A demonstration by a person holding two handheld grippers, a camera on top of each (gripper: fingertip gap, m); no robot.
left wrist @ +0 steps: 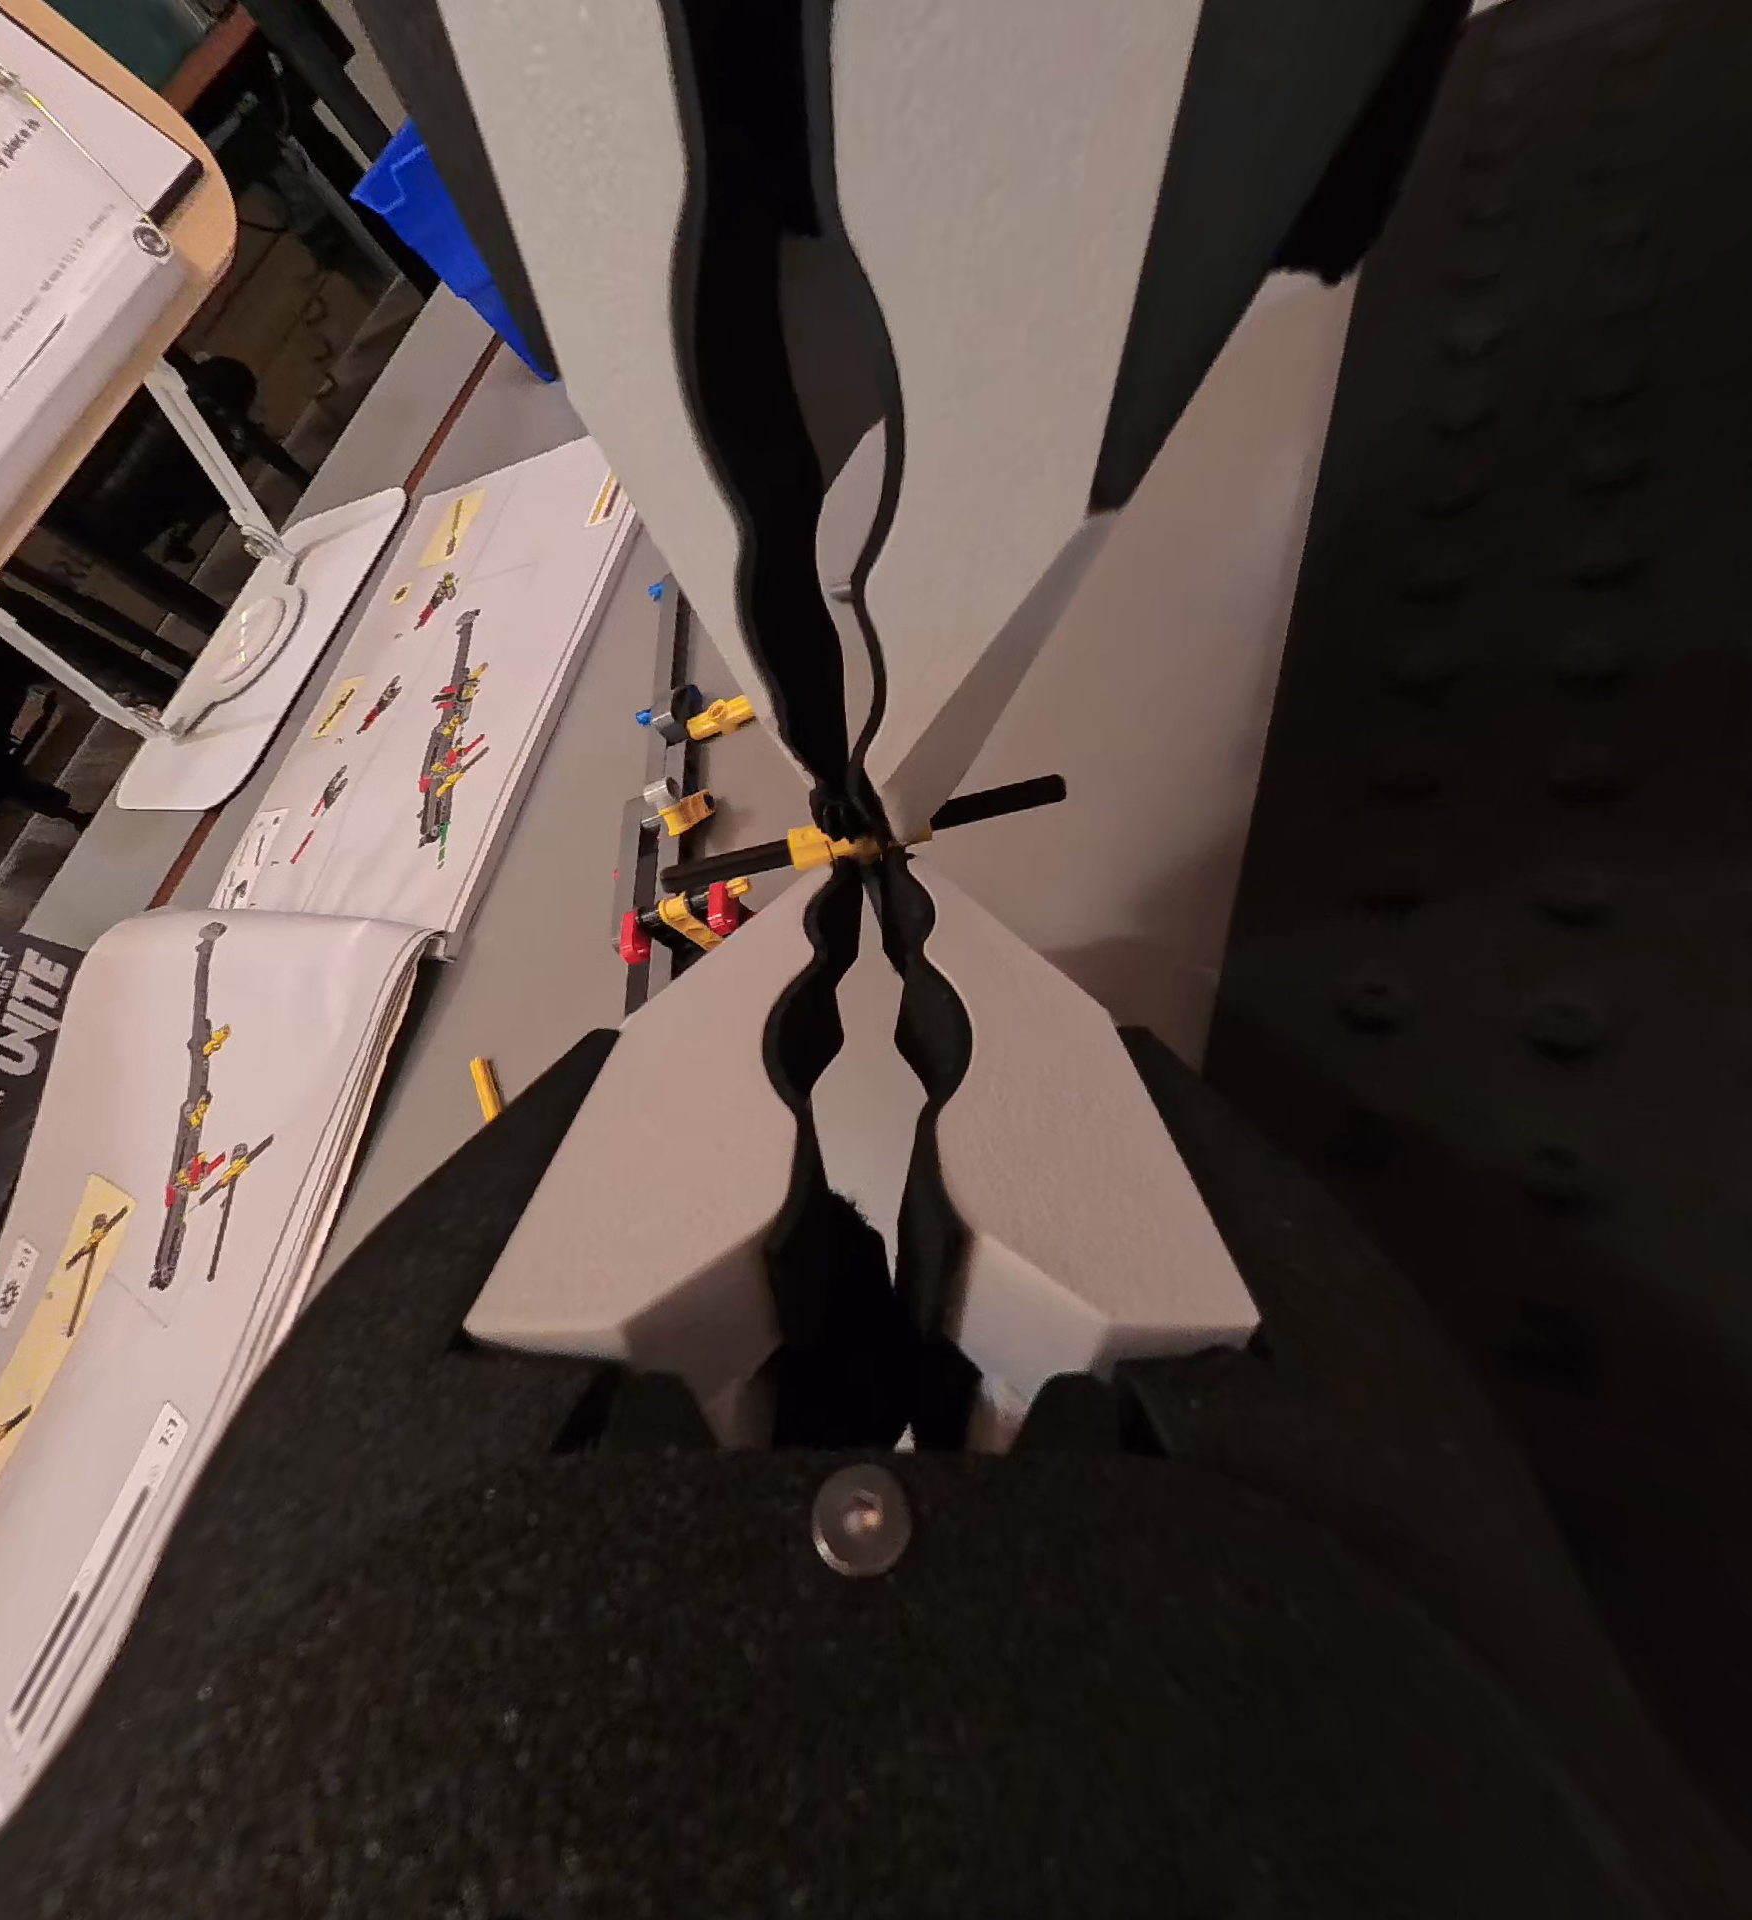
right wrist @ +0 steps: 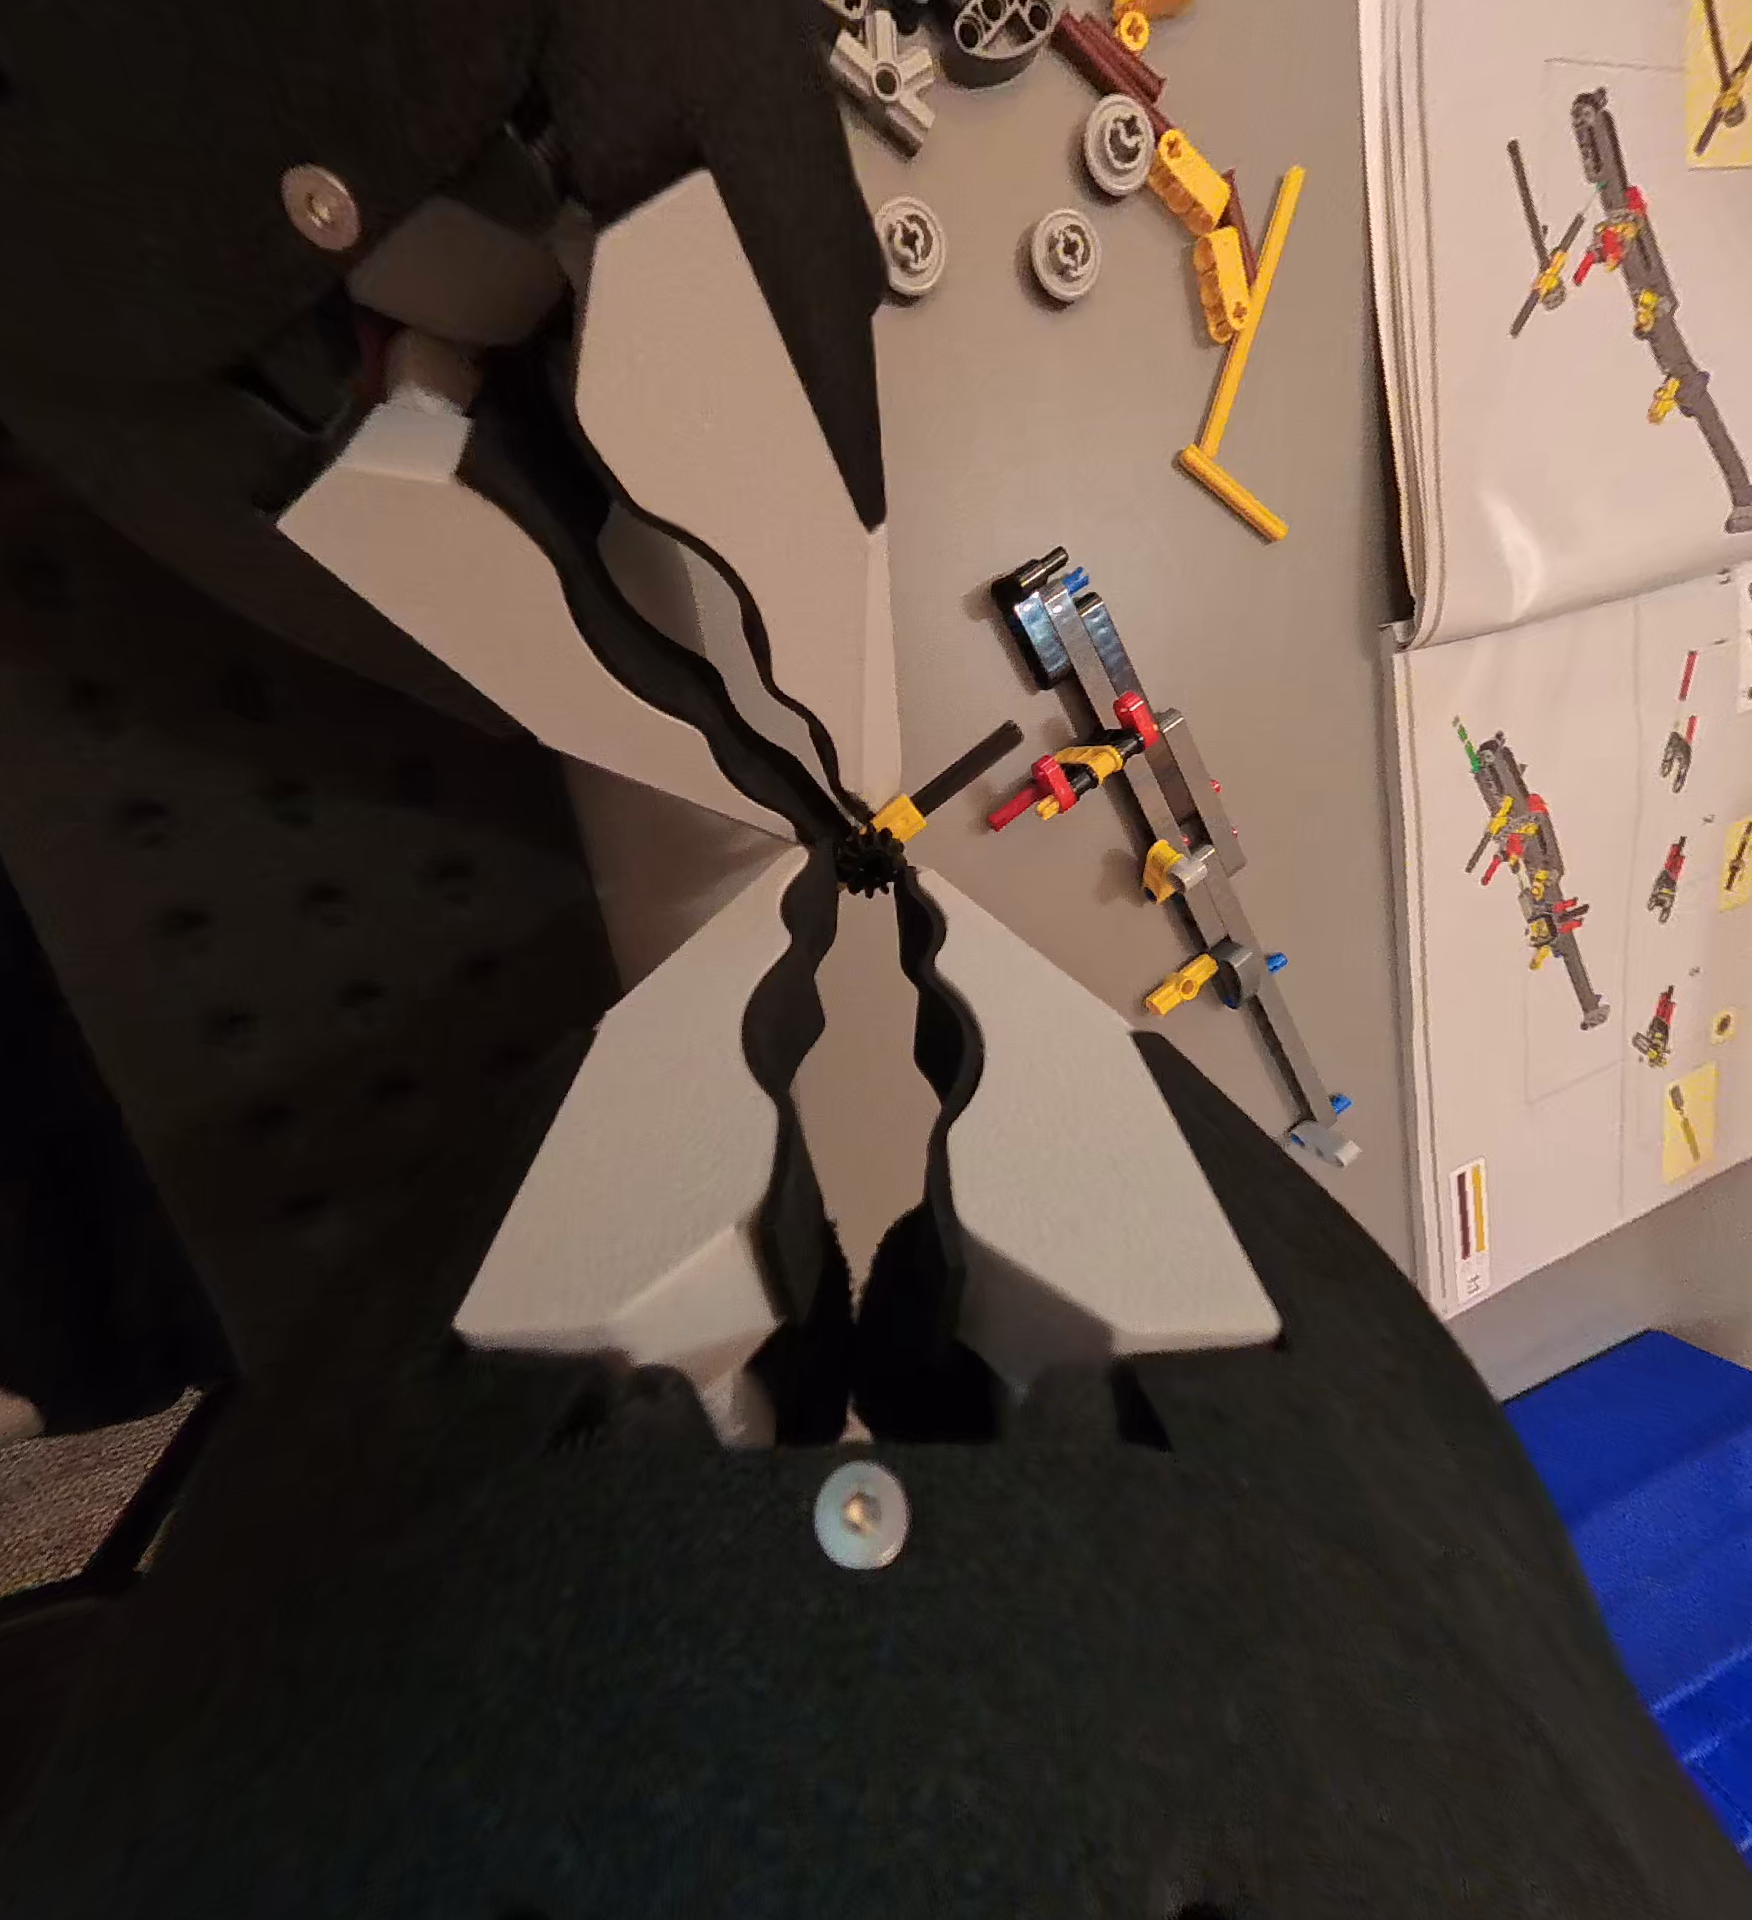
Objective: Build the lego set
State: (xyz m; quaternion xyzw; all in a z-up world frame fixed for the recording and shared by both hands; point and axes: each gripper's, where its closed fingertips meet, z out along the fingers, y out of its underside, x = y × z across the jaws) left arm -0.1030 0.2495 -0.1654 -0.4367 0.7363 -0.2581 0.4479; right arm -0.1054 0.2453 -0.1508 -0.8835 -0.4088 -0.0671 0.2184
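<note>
My left gripper is shut on a black axle that carries a yellow connector, and holds it above the table. My right gripper is shut on a small black gear pressed against the axle's end, next to the yellow connector. The two grippers meet tip to tip: the right gripper comes in from above in the left wrist view, and the left gripper from the upper left in the right wrist view. The long grey build with red, yellow and blue parts lies on the table below; it also shows in the left wrist view.
An open instruction booklet and a loose sheet lie beside the build. Loose parts lie at the far side: grey wheels, a long yellow axle, yellow connectors. A blue bin stands off the table edge. A white stand base stands past the sheet. The tips of both grippers are at nearly the same place.
</note>
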